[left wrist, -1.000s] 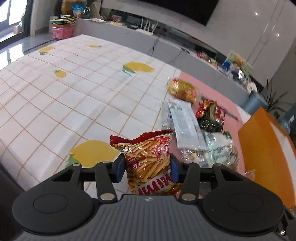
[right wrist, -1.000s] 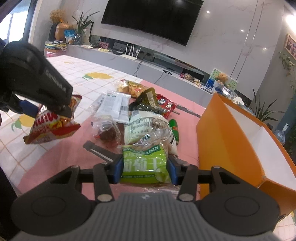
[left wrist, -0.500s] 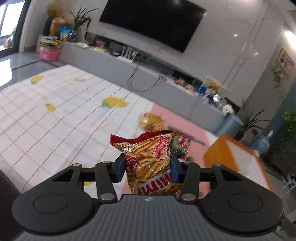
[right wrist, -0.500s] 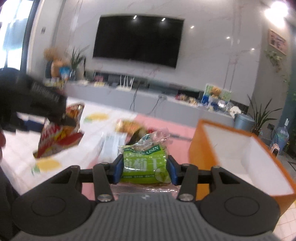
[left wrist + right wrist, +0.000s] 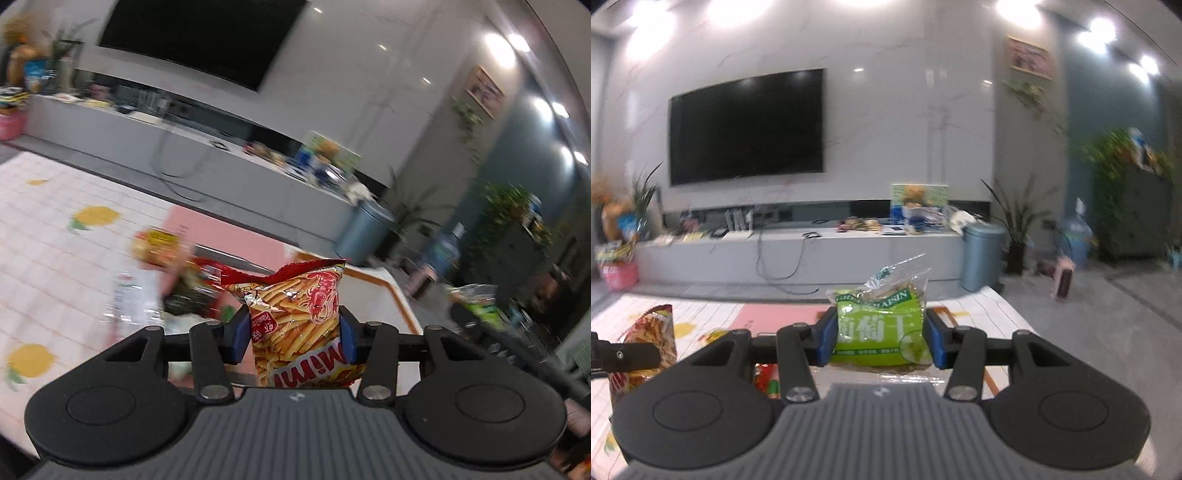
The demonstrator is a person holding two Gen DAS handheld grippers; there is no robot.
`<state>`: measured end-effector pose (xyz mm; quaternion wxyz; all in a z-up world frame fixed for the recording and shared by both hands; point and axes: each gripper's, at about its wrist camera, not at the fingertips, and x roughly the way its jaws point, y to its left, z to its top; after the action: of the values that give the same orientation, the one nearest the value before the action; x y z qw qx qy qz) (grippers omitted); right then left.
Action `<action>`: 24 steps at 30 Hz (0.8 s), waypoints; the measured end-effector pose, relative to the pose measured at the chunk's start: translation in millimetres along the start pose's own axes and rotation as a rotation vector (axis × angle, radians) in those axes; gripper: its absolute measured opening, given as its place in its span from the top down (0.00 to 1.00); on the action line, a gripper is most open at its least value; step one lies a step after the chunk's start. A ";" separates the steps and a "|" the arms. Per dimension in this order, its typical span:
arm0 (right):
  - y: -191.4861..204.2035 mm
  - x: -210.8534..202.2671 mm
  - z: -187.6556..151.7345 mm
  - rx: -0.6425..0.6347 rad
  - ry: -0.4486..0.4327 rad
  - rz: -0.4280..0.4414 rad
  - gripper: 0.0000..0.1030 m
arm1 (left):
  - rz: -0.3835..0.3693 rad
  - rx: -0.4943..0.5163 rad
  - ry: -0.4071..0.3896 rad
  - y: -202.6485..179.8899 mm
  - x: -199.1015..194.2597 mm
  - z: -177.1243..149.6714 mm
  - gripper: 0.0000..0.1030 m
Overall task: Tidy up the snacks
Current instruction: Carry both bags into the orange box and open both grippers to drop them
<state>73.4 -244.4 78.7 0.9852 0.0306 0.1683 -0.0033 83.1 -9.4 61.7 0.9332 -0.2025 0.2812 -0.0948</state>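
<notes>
My left gripper (image 5: 293,332) is shut on a red and yellow bag of shrimp sticks (image 5: 299,317) and holds it in the air above the table. My right gripper (image 5: 881,336) is shut on a green raisin bag (image 5: 879,325), also lifted. The shrimp stick bag also shows at the left of the right wrist view (image 5: 650,336). The green bag shows blurred at the right of the left wrist view (image 5: 478,301). The orange box's rim (image 5: 373,275) lies behind the shrimp stick bag. Several other snack bags (image 5: 173,280) lie blurred on the pink mat (image 5: 221,236).
The table has a white checked cloth with lemon prints (image 5: 55,236). A grey TV bench (image 5: 798,254), a TV (image 5: 746,125), a blue bin (image 5: 982,256) and plants stand beyond the table. The left gripper's body (image 5: 624,356) reaches in from the left.
Both grippers have risen and tilted up with their bags. The left view has swung right toward the orange box. The right view now faces the TV wall, with the box out of view.
</notes>
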 end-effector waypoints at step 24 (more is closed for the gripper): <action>-111.0 78.1 -58.1 0.370 0.182 -0.040 0.54 | 0.118 0.285 0.255 -105.9 130.8 -59.3 0.36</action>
<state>125.9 -351.3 -8.5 0.9433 0.2080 0.2536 -0.0508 150.7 -162.0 -1.3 0.9133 -0.0380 0.3921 -0.1036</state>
